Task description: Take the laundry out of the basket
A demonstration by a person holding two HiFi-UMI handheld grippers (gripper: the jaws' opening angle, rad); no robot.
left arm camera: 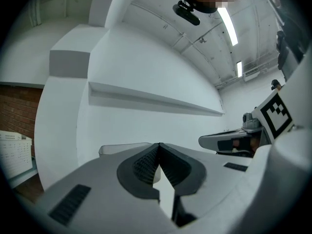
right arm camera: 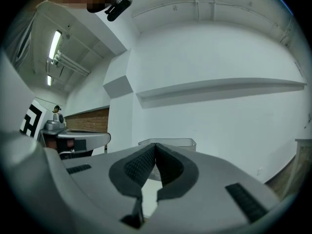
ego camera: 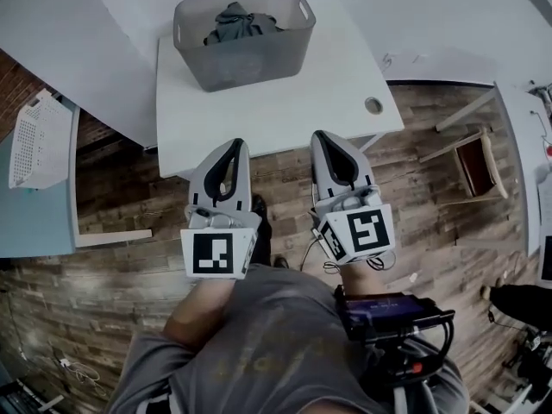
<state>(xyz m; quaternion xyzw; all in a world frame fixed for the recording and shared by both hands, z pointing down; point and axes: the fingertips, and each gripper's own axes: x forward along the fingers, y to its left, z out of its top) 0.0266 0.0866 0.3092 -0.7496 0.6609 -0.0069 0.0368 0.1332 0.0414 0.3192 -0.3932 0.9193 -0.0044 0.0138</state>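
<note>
Grey basket (ego camera: 250,63) on white desk (ego camera: 285,115), toward far side. Dark laundry (ego camera: 238,22) bunched inside basket. Left gripper (ego camera: 234,145) and right gripper (ego camera: 322,137) side by side at desk's near edge, well short of basket, pointing level toward it. Fingers of both pressed together, nothing between.

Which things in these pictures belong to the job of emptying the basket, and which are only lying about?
For the job:
- grey basket
- dark laundry inside it
- white table under it
- left tongs and right tongs, both shut, empty

Only lying about:
- wooden chair at the right
- white perforated panel at the left
</note>
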